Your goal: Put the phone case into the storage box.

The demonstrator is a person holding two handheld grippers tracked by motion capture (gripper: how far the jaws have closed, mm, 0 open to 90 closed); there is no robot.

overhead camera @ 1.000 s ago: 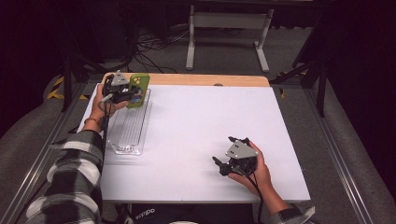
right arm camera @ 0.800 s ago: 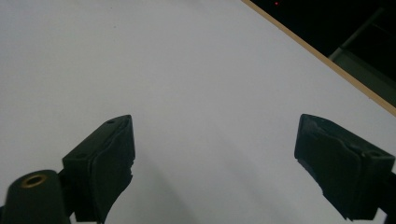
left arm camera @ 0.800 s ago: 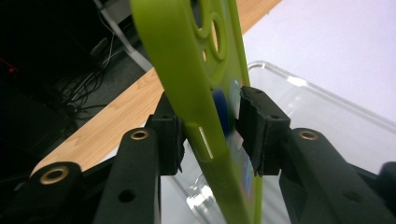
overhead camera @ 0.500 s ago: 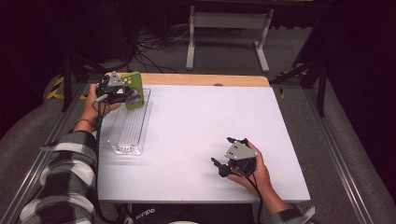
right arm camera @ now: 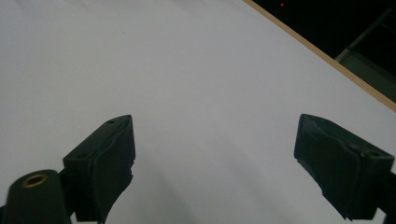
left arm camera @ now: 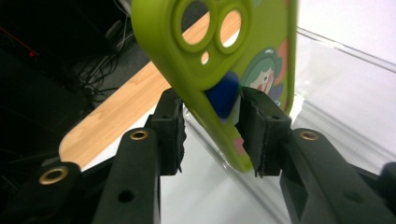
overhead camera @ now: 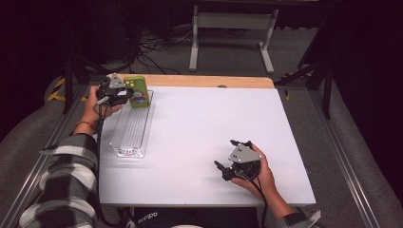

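- At table's far-left corner: left gripper (overhead camera: pixel 124 95), jaws just closing, grasps green phone case (left arm camera: pixel 219 60) above clear tray (overhead camera: pixel 138 128).
- Right gripper (overhead camera: pixel 235 164): released, idle.
- Next, probably: lower case into tray.

At the upper left of the frame, the left gripper (overhead camera: pixel 124 95) holds a green phone case (overhead camera: pixel 137 91) over the far end of a clear plastic tray (overhead camera: pixel 130 135). At lower right, the right gripper (overhead camera: pixel 228 159) rests open-jawed on the white table (overhead camera: pixel 209 118).
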